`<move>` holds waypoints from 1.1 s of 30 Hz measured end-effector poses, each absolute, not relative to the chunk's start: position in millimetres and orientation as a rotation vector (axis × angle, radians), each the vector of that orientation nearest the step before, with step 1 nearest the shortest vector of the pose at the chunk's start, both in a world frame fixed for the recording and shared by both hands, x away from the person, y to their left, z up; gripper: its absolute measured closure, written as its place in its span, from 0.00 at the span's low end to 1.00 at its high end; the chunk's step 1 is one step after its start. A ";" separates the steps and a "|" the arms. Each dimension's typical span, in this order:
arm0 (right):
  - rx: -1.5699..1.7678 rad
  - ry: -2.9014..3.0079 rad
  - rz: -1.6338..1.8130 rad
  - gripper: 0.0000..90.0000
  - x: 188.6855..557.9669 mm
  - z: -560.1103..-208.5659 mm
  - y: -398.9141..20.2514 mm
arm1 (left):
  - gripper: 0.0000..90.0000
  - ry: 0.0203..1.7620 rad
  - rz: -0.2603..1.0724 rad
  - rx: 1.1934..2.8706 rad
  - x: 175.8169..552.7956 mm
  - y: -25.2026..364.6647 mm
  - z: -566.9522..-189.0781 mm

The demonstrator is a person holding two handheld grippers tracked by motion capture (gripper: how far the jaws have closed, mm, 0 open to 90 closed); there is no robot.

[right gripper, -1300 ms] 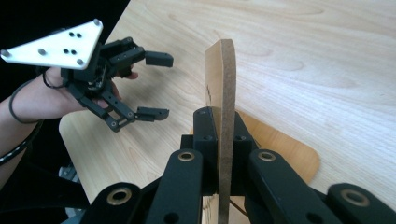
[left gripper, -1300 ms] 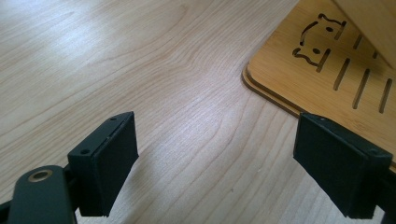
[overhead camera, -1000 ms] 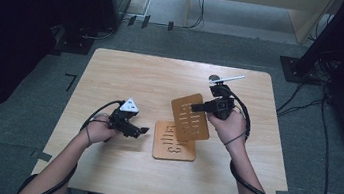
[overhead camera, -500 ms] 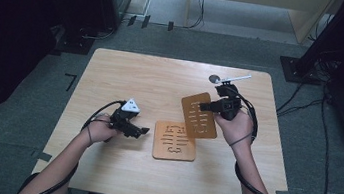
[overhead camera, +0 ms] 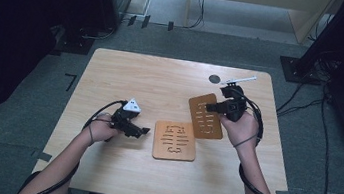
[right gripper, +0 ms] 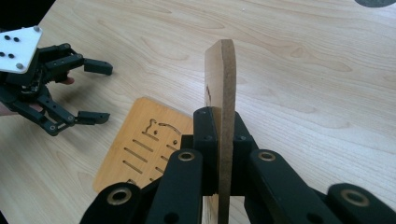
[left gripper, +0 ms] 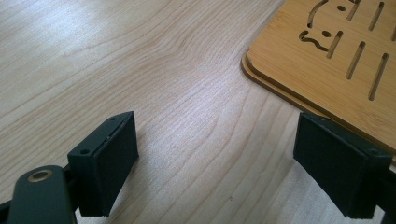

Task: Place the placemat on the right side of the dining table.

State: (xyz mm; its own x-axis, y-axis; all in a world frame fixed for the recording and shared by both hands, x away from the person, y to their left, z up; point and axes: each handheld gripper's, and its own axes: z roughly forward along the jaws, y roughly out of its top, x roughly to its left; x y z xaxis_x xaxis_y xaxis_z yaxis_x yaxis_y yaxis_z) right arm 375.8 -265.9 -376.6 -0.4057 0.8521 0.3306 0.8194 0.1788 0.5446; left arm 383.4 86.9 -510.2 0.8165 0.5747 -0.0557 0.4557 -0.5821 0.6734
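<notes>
A slotted wooden board (overhead camera: 175, 141) lies flat at the table's middle front. A second slotted board (overhead camera: 204, 117) is tilted up just right of it, its lower corner over the flat one. My right gripper (overhead camera: 215, 106) is shut on its right edge. In the right gripper view that board (right gripper: 222, 70) stands edge-on between the closed jaws of the right gripper (right gripper: 219, 116), with the flat board (right gripper: 144, 144) below and to the left. My left gripper (overhead camera: 141, 130) rests open on the table left of the flat board. In its own view the left gripper (left gripper: 217, 135) holds nothing, and the flat board (left gripper: 327, 60) lies beyond its right jaw.
A small dark disc (overhead camera: 214, 78) and a white stick-like object (overhead camera: 241, 79) lie near the table's far right edge. The wooden table (overhead camera: 127, 78) shows bare wood at the far left and along the front. Cables trail from both grippers.
The right gripper has carried the held board a little to the right, off most of the flat board. The left hand has stayed put.
</notes>
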 end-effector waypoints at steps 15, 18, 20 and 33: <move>1.727 2.295 0.984 0.97 377.0 -377.2 -285.3 | 0.14 0.744 0.227 2.289 384.0 86.4 -511.0; 1.740 2.277 0.977 0.97 377.1 -376.7 -290.1 | 0.14 0.737 0.233 2.294 383.7 86.4 -511.1; 1.742 2.269 0.971 0.97 377.2 -376.4 -292.6 | 0.14 0.733 0.235 2.295 383.6 86.3 -511.3; 1.761 2.215 0.914 0.97 378.2 -375.7 -305.9 | 0.14 0.722 0.250 2.296 383.0 85.2 -512.3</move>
State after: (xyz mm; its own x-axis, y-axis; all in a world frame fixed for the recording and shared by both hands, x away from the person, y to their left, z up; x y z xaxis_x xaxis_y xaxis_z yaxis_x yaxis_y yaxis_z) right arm 378.2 -305.9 -375.7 -0.2894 0.9274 0.2372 0.8249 0.1159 0.5533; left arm 383.0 85.2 -512.3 0.8257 0.5636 -0.0255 0.4271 -0.5949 0.6810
